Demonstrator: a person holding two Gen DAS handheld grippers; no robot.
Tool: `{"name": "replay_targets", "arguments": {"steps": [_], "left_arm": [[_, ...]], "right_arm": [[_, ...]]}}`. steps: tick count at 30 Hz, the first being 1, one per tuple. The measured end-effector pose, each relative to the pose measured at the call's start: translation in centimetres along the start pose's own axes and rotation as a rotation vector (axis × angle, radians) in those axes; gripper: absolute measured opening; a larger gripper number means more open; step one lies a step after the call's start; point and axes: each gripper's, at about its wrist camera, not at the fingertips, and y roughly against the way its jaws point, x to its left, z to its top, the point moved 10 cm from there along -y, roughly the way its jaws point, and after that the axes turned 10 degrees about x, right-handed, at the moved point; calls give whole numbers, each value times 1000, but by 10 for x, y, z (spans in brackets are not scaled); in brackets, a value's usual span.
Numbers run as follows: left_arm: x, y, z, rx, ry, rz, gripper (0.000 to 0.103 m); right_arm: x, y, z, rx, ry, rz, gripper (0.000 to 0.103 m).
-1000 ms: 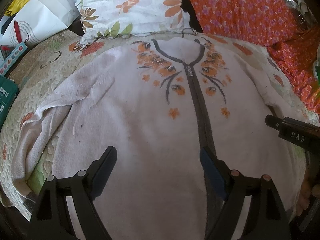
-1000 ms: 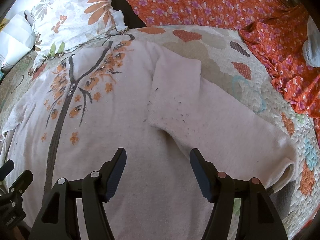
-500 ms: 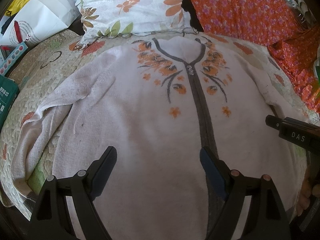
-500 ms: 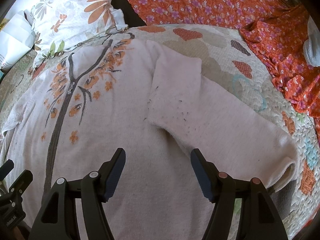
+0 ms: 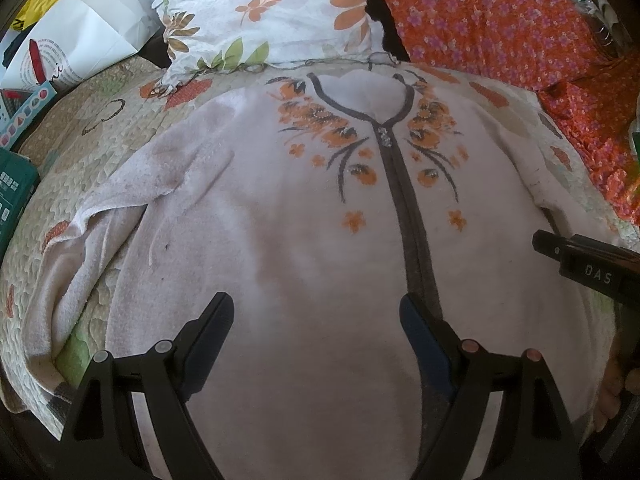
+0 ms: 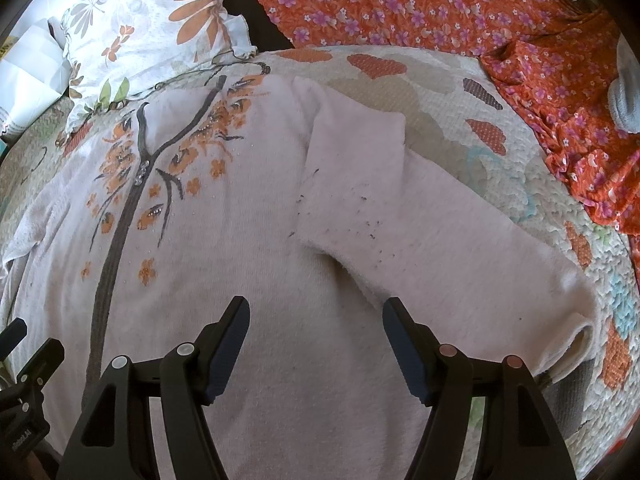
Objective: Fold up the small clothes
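On quilt (image 5: 60, 140): one cardigan (image 5: 304, 240) (two sleeves)

cardigan (image 5: 304, 240) slightly lower in view, left gripper (image 5: 316, 320) eased back

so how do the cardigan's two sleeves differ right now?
The sleeve by the right tool lies smooth, angled out across the quilt, cuff open, specked with dark lint. The sleeve by the left tool is bunched and creased, draped along the quilt's edge. Both are pale pink, attached to the spread cardigan, and unfolded.
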Motion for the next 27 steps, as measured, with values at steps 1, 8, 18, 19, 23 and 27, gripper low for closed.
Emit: {"name": "replay_targets", "arguments": {"steps": [1, 8, 18, 19, 23, 27], "left_arm": [[0, -1, -1, 4, 0, -1, 84], [2, -8, -5, 39, 14, 2, 84], [2, -2, 7, 36, 40, -5, 84], [2, 1, 11, 24, 47, -5, 84], [-1, 13, 22, -17, 68, -20, 84], [-6, 25, 28, -55, 62, -34, 84]], "right_arm": [[0, 0, 0, 0, 0, 0, 74], [1, 0, -2, 9, 3, 2, 74], [-5, 22, 2, -52, 1, 29, 75], [-11, 32, 4, -67, -13, 44, 75], [-57, 90, 11, -94, -115, 178, 75], [-144, 146, 9, -99, -196, 76, 84]]}}
